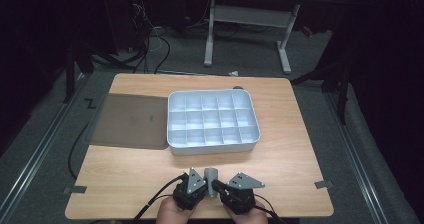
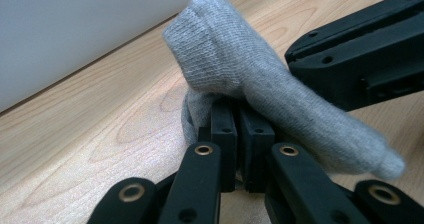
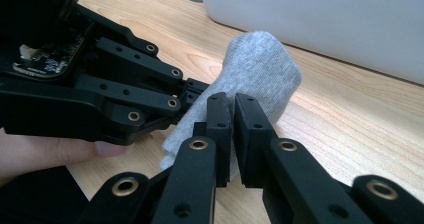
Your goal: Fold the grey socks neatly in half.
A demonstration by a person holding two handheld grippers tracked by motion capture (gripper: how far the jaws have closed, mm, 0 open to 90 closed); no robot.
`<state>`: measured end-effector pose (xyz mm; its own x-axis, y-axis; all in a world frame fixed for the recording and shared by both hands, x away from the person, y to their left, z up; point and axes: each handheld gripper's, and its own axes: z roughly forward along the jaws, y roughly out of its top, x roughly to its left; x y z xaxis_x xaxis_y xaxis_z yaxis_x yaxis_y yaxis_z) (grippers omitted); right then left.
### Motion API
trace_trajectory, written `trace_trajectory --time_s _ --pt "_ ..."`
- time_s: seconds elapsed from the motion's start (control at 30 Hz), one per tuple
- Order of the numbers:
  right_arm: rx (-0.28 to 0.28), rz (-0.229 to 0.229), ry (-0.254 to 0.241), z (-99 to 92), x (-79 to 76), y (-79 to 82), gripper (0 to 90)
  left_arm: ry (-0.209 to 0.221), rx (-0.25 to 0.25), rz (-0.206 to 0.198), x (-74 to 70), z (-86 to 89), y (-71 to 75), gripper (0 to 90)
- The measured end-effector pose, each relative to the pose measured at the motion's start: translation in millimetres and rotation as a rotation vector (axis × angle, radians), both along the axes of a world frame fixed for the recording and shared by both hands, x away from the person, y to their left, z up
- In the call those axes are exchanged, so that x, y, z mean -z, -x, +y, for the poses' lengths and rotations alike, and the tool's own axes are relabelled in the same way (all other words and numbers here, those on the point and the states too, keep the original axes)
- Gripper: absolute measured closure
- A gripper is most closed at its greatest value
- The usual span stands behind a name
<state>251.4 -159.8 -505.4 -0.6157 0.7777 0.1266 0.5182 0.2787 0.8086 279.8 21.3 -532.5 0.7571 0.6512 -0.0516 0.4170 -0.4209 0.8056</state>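
A grey knitted sock [image 1: 211, 174] is held up between my two grippers near the table's front edge. My left gripper [image 1: 205, 181] is shut on it; in the left gripper view the jaws [image 2: 243, 115] pinch the sock [image 2: 225, 59] from below, and its loose end droops to the right. My right gripper [image 1: 216, 185] is shut on the same sock; in the right gripper view its jaws [image 3: 232, 109] clamp the fabric [image 3: 260, 69] low down. The two grippers' tips almost meet. A hand holds each gripper at the bottom edge.
A pale grey tray [image 1: 214, 149] with several small compartments stands at the table's middle, just beyond the grippers; its wall [image 2: 60, 29] rises close behind the sock. A dark flat sheet [image 1: 131, 121] lies to the tray's left. Bare wood [image 1: 300, 174] lies to either side.
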Motion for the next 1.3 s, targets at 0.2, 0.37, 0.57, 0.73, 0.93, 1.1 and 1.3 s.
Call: trace_trajectory --time_s 0.2,0.37,0.57,0.73,0.93,1.1,1.3 --pt "-0.003 -0.009 -0.004 1.4 -1.8 5.5 86.3 -0.002 0.0 -0.001 -0.1 -0.7 0.3 87.0" --pt "-0.001 -0.001 0.001 3.1 2.1 -0.2 86.3 0.011 0.006 0.014 -0.1 0.5 -1.0 86.7" --pt "0.009 0.007 0.007 0.4 4.9 -6.9 86.4 0.079 0.011 0.08 0.4 8.4 -7.0 82.6" --pt "0.013 0.009 0.013 -0.3 5.8 -8.3 88.6 0.129 0.009 0.127 0.8 13.9 -10.7 79.8" --pt "0.01 -0.002 0.03 0.5 5.6 -7.3 90.0 0.144 0.017 0.135 0.2 16.9 -9.9 78.4" --pt "0.013 -0.003 0.042 -0.1 6.0 -8.1 90.0 0.158 0.019 0.136 -0.6 22.3 -7.8 76.3" --pt "0.013 -0.005 0.043 0.6 6.5 -7.8 90.0 0.178 0.023 0.146 -0.2 24.7 -8.5 75.3"
